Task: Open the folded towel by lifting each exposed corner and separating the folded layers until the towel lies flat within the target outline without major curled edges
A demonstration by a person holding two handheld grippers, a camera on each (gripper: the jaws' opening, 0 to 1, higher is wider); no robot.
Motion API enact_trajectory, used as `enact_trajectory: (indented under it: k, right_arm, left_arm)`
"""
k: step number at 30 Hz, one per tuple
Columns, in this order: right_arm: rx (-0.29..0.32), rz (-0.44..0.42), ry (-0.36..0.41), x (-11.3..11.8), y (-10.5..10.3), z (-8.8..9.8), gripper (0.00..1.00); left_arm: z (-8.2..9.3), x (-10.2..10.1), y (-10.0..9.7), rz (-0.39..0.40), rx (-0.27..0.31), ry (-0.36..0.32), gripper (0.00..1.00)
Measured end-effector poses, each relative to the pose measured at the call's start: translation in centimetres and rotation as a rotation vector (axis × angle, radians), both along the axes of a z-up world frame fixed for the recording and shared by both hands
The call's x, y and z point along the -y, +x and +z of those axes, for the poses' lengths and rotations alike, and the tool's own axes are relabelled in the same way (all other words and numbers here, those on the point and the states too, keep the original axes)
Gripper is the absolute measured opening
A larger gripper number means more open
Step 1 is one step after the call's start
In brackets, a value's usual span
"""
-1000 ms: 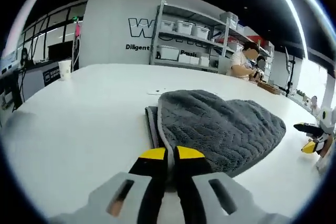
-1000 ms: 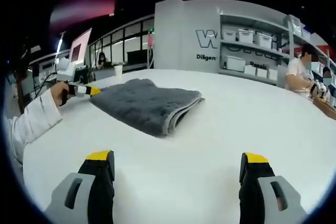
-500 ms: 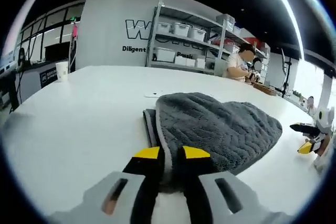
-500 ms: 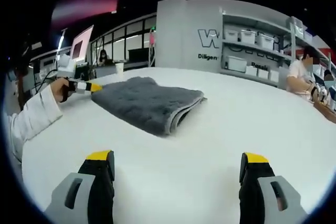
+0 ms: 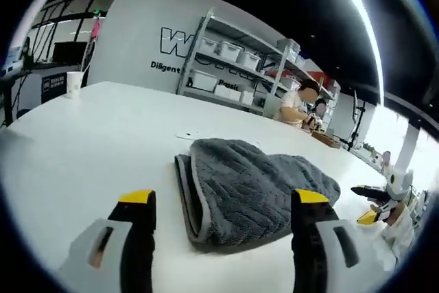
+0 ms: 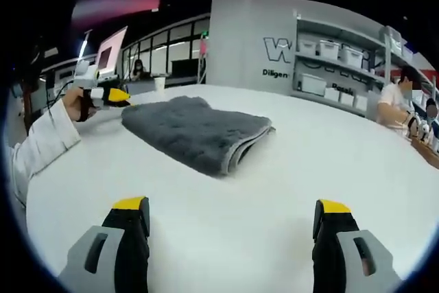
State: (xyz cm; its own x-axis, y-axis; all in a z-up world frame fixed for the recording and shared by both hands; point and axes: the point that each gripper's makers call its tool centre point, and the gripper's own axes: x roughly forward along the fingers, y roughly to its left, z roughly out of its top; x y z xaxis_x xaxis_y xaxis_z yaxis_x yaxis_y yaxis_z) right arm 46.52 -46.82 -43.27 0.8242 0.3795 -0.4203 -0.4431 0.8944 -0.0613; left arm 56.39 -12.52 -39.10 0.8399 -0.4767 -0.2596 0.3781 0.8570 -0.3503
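Holding nothing — left gripper (image 5: 218, 212) with yellow-tipped black jaws spread wide, hovering just short of the near folded edge of the thick grey plush towel (image 5: 251, 184), not touching it. Showing again in the right gripper view as a small yellow-tipped tool (image 6: 113, 95) in a hand (image 6: 74, 106) with a white sleeve (image 6: 36, 149), sitting just beside the towel's far corner; contact there too small to tell.

Hanging empty as well — right gripper (image 6: 233, 223), jaws gaping wide over bare table, well apart from the towel (image 6: 195, 130). Appearing in the left gripper view at the right edge as a black and yellow tool (image 5: 374, 204) near the towel's far end.

Lying folded on the smooth white glossy table (image 5: 82, 142), the towel showing a ribbed, herringbone-like pile on top, a pale stitched hem, and stacked layers visible at the folded edge in both views; top layer mounding softly rather than lying flat.

Standing behind: a grey metal shelving rack (image 5: 236, 66) carrying pale plastic bins, against a white wall with dark lettering (image 5: 171, 42); a white paper cup (image 5: 73, 84) resting far off on the table.
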Motion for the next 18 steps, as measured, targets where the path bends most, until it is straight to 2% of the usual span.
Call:
enact_trajectory:
  k: [4, 10, 13, 18]
  right_arm:
    - [0.022, 0.006, -0.013, -0.4, 0.0, 0.4, 0.99]
    - [0.034, 0.026, -0.020, -1.3, 0.0, 0.5, 0.99]
    - [0.039, 0.024, -0.028, -1.4, 0.0, 0.5, 0.96]
    - [0.103, -0.002, -0.013, -1.7, 0.5, 1.5, 0.87]
  left_arm:
    - [0.2, 0.1, -0.1, -0.012, 0.000, -0.031, 0.99]
    - [0.7, 0.0, -0.2, -0.027, 0.017, -0.009, 0.99]
    - [0.9, 0.2, -0.4, -0.030, 0.020, -0.001, 0.99]
    - [0.8, 0.3, -0.7, -0.037, 0.017, 0.036, 0.99]
